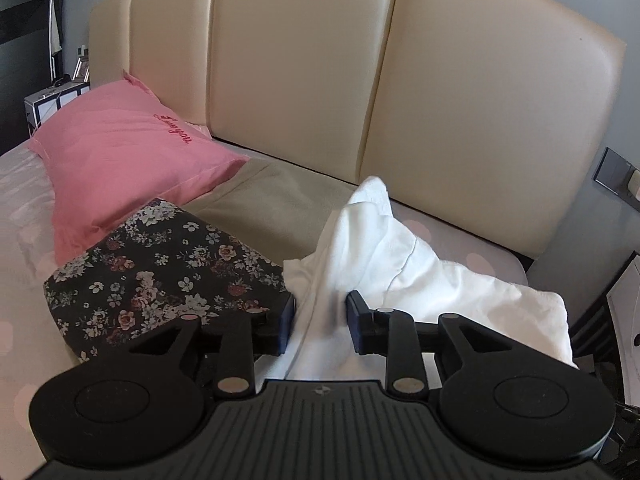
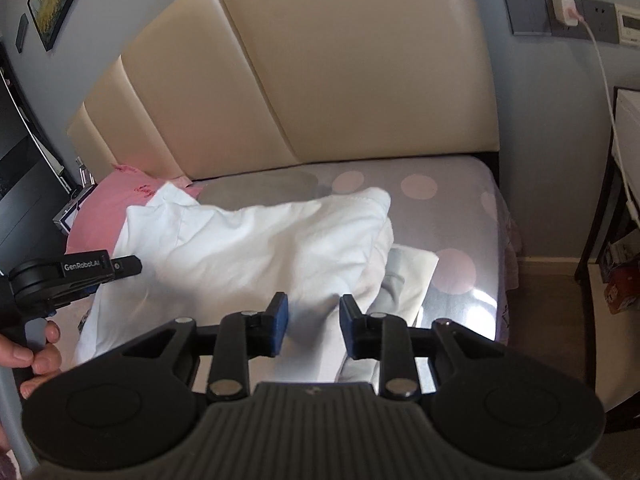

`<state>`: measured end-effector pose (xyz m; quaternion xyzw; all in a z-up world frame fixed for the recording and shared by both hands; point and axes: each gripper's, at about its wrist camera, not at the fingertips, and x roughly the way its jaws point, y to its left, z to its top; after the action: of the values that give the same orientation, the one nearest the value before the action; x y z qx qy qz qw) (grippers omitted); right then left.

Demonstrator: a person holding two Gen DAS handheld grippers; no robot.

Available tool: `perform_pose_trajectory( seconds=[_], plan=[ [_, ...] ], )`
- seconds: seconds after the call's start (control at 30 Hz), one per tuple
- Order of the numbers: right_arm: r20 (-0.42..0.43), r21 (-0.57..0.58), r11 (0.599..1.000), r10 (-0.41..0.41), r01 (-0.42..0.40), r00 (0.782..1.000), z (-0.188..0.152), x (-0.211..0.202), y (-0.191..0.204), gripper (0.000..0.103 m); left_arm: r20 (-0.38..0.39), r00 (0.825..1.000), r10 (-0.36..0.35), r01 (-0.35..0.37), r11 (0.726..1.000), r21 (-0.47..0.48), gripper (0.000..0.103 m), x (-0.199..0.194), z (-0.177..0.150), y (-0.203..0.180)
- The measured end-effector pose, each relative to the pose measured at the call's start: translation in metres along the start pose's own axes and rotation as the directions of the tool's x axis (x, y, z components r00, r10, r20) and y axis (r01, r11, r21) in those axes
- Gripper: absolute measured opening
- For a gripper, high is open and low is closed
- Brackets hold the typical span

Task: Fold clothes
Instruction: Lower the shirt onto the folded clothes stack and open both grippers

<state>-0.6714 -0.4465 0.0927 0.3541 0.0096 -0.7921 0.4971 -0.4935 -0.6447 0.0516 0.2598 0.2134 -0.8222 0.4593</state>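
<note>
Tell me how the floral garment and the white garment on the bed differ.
The floral garment is dark with a flower print; the white garment is plain. The floral garment lies folded flat in a neat block; the white garment is rumpled and bunched up. Both rest on the bed.

left wrist: close, angled down | right wrist: likewise | shared: white garment (image 1: pixel 400 256)

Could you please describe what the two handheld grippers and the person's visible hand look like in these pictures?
Both the left gripper and the right gripper are matte black, with a ribbed central body, two round discs, silver pivot pins and dark blue pads on the fingers. In the right wrist view, the left gripper's side reads "GenRobot.AI" in white. The hand holding it is bare; no sleeve is visible.
</note>
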Motion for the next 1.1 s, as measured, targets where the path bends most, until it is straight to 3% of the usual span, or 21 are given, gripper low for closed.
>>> perform_pose_trajectory(
  seconds=[0.1,0.13,0.17,0.23,0.3,0.47,0.63,0.83,1.0,1.1],
  plan=[
    [0.111,-0.040,0.998,-0.035,0.039,0.993,0.000,-0.012,0.002,0.027,0.045,0.998,0.034,-0.034,0.999,0.006,0.029,-0.015,0.006,0.001],
    [0.125,-0.048,0.998,-0.023,0.029,0.992,0.000,-0.012,0.003,0.018,0.060,0.998,0.031,-0.032,0.999,0.009,0.029,-0.019,0.007,0.002],
    [0.119,-0.052,0.999,0.000,0.006,0.993,-0.001,-0.010,0.003,0.016,0.065,0.998,0.020,-0.021,1.000,0.014,0.029,-0.022,0.008,0.002],
    [0.109,-0.058,0.998,0.045,-0.039,0.993,-0.002,-0.006,0.005,0.016,0.057,0.998,0.007,-0.009,0.999,0.037,0.018,-0.021,0.008,0.000],
    [0.098,-0.065,0.995,0.076,-0.070,0.992,-0.003,0.000,0.007,0.012,0.026,1.000,0.009,-0.011,0.997,0.070,0.015,-0.013,0.004,-0.004],
    [0.035,-0.058,0.998,0.027,-0.025,0.999,-0.004,0.033,0.002,0.008,-0.031,0.999,0.043,-0.039,0.992,0.116,0.014,0.016,-0.013,-0.004],
    [-0.049,-0.002,1.000,-0.029,0.029,0.998,-0.007,0.069,-0.014,0.000,-0.087,0.995,0.039,-0.032,0.996,0.088,0.014,0.045,-0.019,0.005],
    [-0.071,-0.043,0.996,-0.077,0.074,0.994,-0.012,0.087,-0.013,0.000,-0.153,0.988,-0.001,0.006,0.999,0.035,0.014,0.068,-0.022,0.018],
    [-0.050,-0.040,0.996,-0.077,0.075,0.996,-0.007,0.078,-0.013,0.000,-0.138,0.990,0.018,-0.013,0.999,0.037,0.014,0.051,-0.017,0.016],
    [-0.023,-0.033,0.999,-0.040,0.040,0.999,-0.002,0.061,-0.014,0.009,-0.101,0.995,0.026,-0.021,0.999,0.047,0.014,0.026,-0.012,0.015]
  ],
)
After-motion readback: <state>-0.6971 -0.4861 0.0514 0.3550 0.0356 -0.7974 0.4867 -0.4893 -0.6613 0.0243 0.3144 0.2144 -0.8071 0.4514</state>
